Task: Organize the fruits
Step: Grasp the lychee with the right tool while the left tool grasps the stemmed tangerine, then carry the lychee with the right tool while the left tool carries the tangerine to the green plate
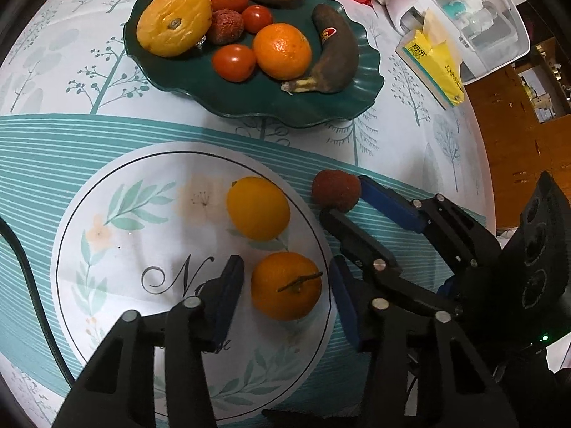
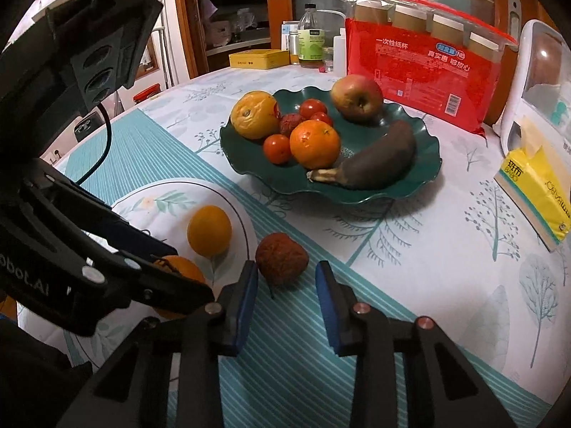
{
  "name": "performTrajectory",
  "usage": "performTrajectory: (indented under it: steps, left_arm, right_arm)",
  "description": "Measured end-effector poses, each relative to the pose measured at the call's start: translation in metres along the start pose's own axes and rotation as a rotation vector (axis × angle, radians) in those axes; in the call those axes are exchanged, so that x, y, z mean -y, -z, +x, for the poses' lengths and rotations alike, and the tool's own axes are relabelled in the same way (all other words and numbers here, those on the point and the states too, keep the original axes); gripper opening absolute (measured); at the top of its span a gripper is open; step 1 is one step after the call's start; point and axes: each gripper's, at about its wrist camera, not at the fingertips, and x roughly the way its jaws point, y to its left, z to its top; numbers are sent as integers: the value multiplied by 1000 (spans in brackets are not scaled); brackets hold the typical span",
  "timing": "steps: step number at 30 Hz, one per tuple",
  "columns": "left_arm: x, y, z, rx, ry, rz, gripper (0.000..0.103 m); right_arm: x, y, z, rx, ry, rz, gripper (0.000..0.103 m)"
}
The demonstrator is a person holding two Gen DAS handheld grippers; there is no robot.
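A stemmed mandarin (image 1: 285,285) lies on the tablecloth's round flower print between the blue pads of my left gripper (image 1: 287,294). Cloth shows on both sides of the fruit, so this gripper is open. Just beyond sits a smooth yellow-orange fruit (image 1: 257,207). A brown-red lychee (image 2: 282,258) rests on the striped cloth at the tips of my right gripper (image 2: 287,278). Its left pad is against the lychee, while a thin gap shows at the right pad. The dark green wavy plate (image 1: 360,89) behind holds an orange, a blackened banana, an apple, tomatoes, a lychee and a wrinkled yellow fruit.
A yellow tissue pack (image 1: 433,66) and a white appliance (image 1: 464,18) stand right of the plate. A red bag of paper cups (image 2: 421,71), bottles and a yellow tin (image 2: 258,59) line the table's far side. A black cable (image 1: 32,296) runs along the left.
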Motion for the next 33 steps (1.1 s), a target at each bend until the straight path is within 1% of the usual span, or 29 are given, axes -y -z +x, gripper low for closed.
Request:
performTrajectory:
  steps: [1, 2, 4, 13, 22, 27, 33]
  left_arm:
    - [1, -1, 1, 3, 1, 0, 43]
    - [0, -1, 1, 2, 1, -3, 38]
    - [-2, 0, 1, 7, 9, -8, 38]
    - [-12, 5, -7, 19, 20, -15, 37]
    - [-27, 5, -36, 67, 15, 3, 37]
    - [-42, 1, -52, 87, 14, 16, 37]
    - [-56, -17, -73, 113, 6, 66, 37]
  right_arm:
    - [0, 0, 1, -3, -1, 1, 34]
    - [-1, 0, 2, -7, -2, 1, 33]
    - [-2, -2, 3, -7, -6, -1, 30]
    - [-8, -4, 3, -28, 22, -6, 29]
    - [-21, -13, -7, -16, 50, 24, 29]
    - [-30, -25, -10, -6, 75, 50, 29]
    - [-39, -44, -11, -1, 122, 98, 29]
